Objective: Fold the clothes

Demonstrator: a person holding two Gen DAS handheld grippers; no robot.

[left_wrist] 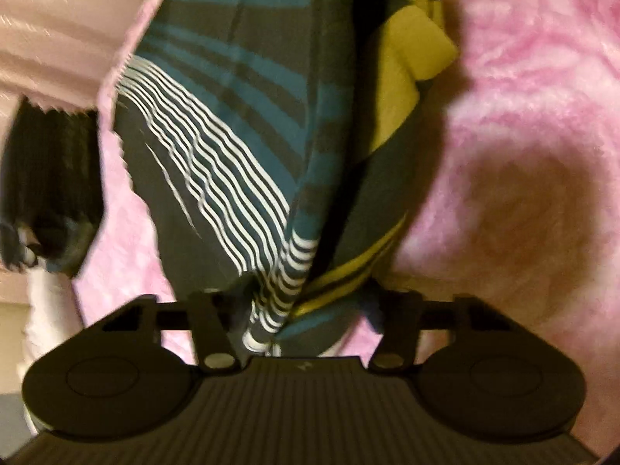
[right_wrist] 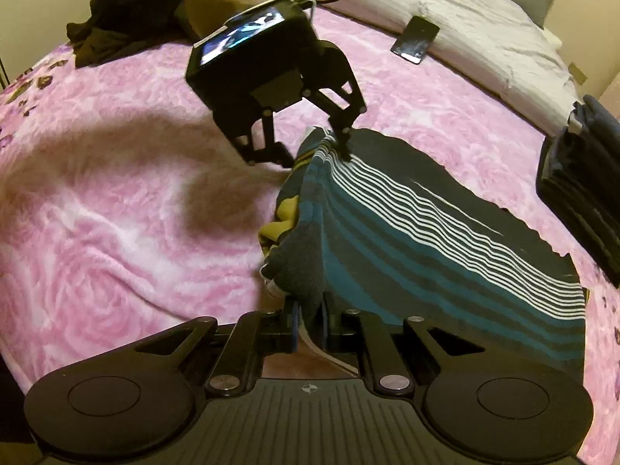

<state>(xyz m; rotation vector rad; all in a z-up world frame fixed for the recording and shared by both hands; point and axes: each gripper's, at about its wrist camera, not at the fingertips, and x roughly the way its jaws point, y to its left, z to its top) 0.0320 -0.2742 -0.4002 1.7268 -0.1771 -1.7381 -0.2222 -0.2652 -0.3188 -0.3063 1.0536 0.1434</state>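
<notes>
Two grippers hold a striped garment on a pink bed blanket.

The right gripper [right_wrist: 309, 319] is squeezed tight on one end of the striped garment [right_wrist: 426, 232]. The left gripper [right_wrist: 314, 151] has cloth bunched between its half-apart jaws; whether its pads press is hard to see. The garment lies in the middle of the pink blanket [right_wrist: 116, 213], its yellow part mostly tucked under. A phone [right_wrist: 415, 40] sits at the far edge. A dark pile [right_wrist: 581, 178] is cut off at the right.
</notes>
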